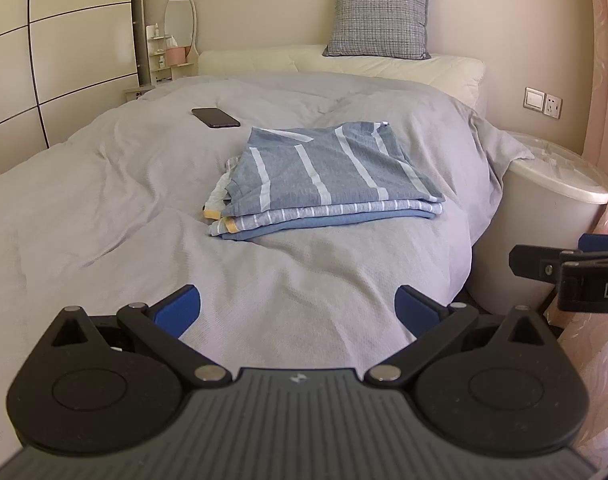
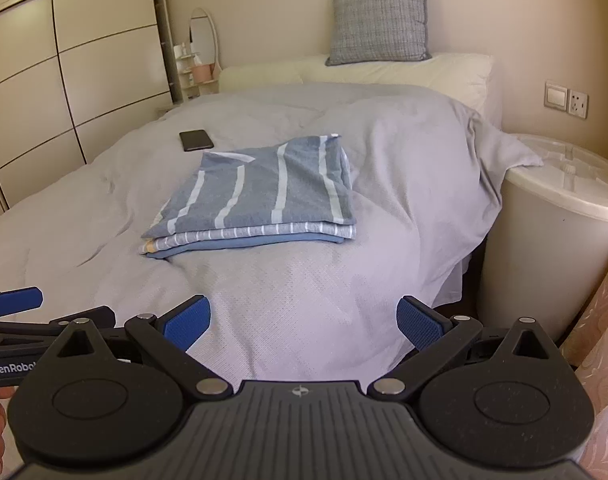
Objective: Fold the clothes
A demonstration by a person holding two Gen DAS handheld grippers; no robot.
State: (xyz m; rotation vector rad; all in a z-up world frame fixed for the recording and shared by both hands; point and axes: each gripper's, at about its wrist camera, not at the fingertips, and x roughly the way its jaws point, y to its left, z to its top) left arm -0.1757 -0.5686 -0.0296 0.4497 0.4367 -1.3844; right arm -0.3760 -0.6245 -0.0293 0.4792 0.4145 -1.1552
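Blue striped folded clothes (image 1: 324,176) lie stacked mid-bed, toward its right edge; left hand-held gripper (image 1: 298,304) gapes empty. Right view: right hand-held gripper (image 2: 304,316) likewise spread, clothes (image 2: 260,200) already folded; any regrasp should pinch 2 aligned corners.

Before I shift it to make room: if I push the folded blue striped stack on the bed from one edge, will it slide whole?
Probably not whole. The folded stack is soft cloth in loose layers with uneven edges, so the top layer would likely slip or bunch first. The grey duvet beneath is wrinkled and soft, so it may drag rather than glide. Lifted by one edge, it would likely droop and unfold.
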